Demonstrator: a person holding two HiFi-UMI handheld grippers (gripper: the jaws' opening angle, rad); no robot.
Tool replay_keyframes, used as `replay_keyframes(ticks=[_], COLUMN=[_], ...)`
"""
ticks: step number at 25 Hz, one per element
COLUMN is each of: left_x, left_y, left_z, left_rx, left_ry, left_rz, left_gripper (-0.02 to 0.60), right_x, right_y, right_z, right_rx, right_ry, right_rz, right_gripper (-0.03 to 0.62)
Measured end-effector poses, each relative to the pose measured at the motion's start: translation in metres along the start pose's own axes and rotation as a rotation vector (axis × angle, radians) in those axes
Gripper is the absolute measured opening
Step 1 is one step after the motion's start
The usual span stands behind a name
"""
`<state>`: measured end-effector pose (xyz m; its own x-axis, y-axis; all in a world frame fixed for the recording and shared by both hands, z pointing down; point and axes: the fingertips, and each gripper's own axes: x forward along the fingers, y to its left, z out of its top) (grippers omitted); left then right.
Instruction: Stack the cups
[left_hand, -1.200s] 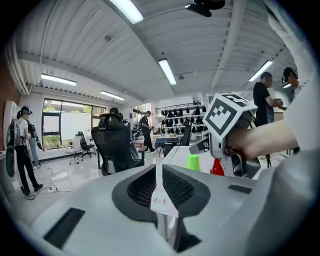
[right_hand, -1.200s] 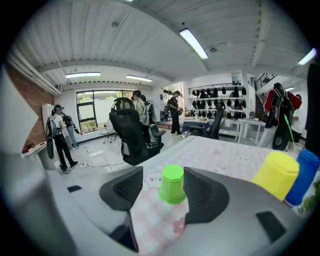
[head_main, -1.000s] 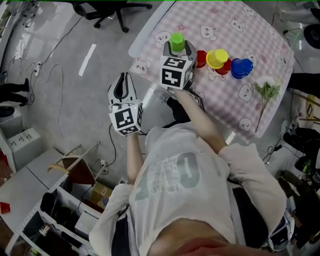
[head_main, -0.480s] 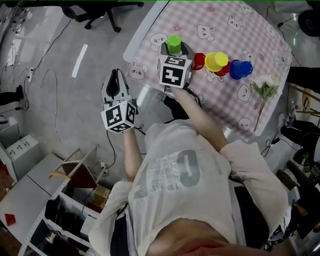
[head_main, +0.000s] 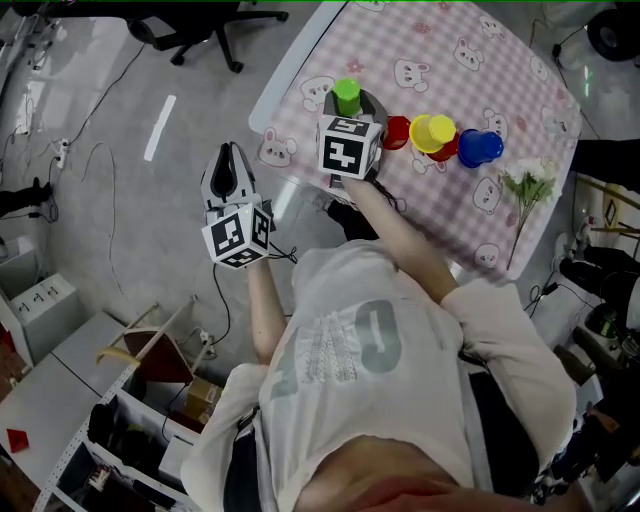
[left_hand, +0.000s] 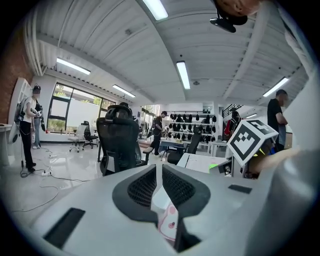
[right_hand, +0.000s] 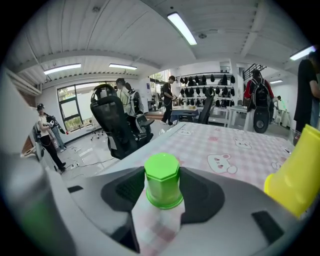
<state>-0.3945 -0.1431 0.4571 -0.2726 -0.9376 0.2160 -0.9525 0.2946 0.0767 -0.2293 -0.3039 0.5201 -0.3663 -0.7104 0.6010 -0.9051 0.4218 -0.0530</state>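
Observation:
A green cup (head_main: 347, 96) stands upside down on the pink checked table (head_main: 450, 60) near its left edge. My right gripper (head_main: 350, 102) reaches around it, and its jaws are closing with the green cup (right_hand: 162, 180) between them. To its right lie a red cup (head_main: 397, 131), a yellow cup (head_main: 432, 130) resting over something red, and a blue cup (head_main: 480, 146). The yellow cup (right_hand: 295, 172) also shows at the right gripper view's edge. My left gripper (head_main: 228, 165) hangs off the table's left side over the floor, shut and holding nothing.
A sprig of white flowers (head_main: 527, 185) lies near the table's right edge. An office chair (head_main: 200, 25) stands on the floor beyond the table's left corner. Cables (head_main: 100, 150) run across the floor at the left. People stand far off in the room.
The left gripper has drifted a little left and away from the table. The right gripper stays around the green cup.

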Motion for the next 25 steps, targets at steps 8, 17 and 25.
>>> replay_keyframes(ticks=[8, 17, 25], left_x=[-0.001, -0.016, -0.031], left_y=[-0.015, -0.084, -0.139], left_z=[0.009, 0.023, 0.011], left_rx=[0.019, 0.076, 0.086], left_ry=[-0.026, -0.067, -0.065], left_rz=[-0.023, -0.141, -0.222], left_gripper=[0.031, 0.031, 0.031], right_x=[-0.048, -0.167, -0.229], right_y=[0.011, -0.046, -0.131], right_z=[0.051, 0.08, 0.092], right_rx=[-0.091, -0.066, -0.225], right_ry=[-0.154, -0.288, -0.308], right_rz=[0.141, 0.292, 0.215], right_gripper=[0.224, 0.224, 0.224])
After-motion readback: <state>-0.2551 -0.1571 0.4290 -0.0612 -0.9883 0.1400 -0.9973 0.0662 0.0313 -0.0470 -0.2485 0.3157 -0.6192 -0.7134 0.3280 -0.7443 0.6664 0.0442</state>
